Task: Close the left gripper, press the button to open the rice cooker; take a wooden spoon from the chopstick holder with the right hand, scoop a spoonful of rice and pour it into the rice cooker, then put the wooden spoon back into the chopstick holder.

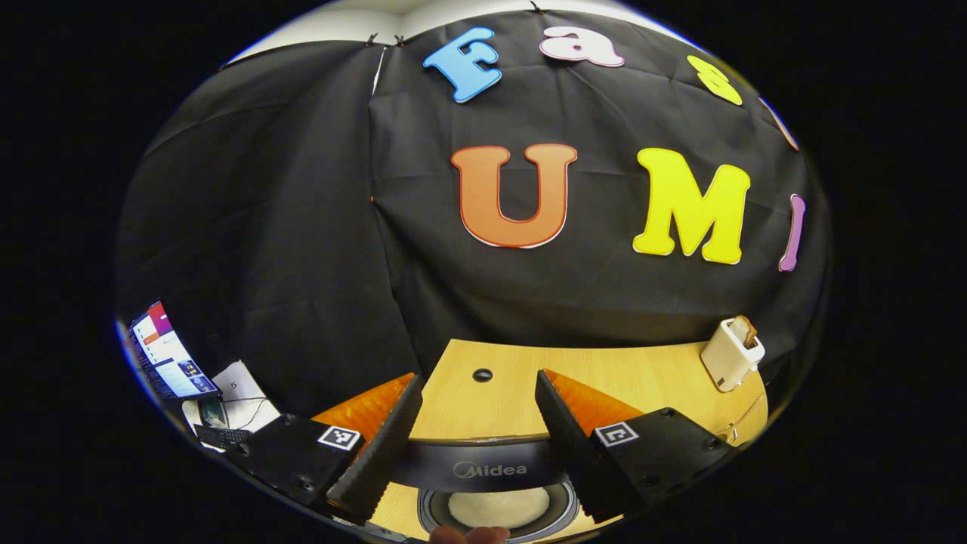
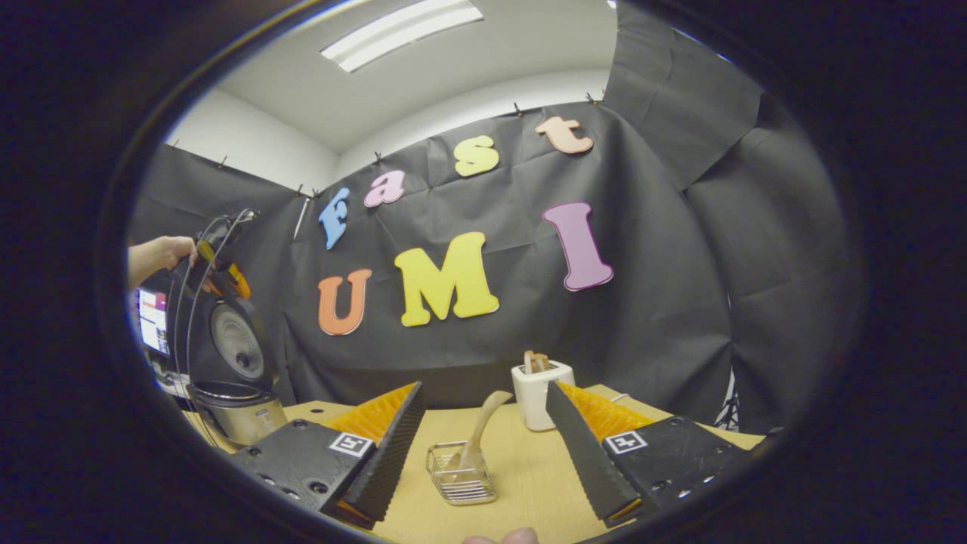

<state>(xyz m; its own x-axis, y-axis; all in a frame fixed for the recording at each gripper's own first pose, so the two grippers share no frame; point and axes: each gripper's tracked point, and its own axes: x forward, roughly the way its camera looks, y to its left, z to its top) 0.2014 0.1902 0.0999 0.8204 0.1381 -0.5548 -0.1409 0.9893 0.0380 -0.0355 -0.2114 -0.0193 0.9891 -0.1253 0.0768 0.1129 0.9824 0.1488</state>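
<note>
My left gripper (image 1: 477, 376) is open, its fingers spread above the raised lid (image 1: 489, 470) of the rice cooker, whose round inner plate (image 1: 498, 508) shows just below. In the right gripper view the rice cooker (image 2: 240, 414) stands open at the far left, lid (image 2: 236, 341) upright, and a hand (image 2: 160, 253) holds the left gripper (image 2: 220, 273) over it. My right gripper (image 2: 484, 386) is open with nothing between its fingers. Ahead of it, a wire chopstick holder (image 2: 461, 476) stands on the table with a wooden spoon (image 2: 483, 427) leaning in it, apart from the fingers.
A white toaster (image 2: 540, 393) with bread in it stands behind the holder near the wall, also visible as the toaster (image 1: 731, 353) at the table's right end. The wooden table (image 1: 642, 378) has a cable hole (image 1: 482, 375). A lit monitor (image 1: 162, 351) sits off to the left.
</note>
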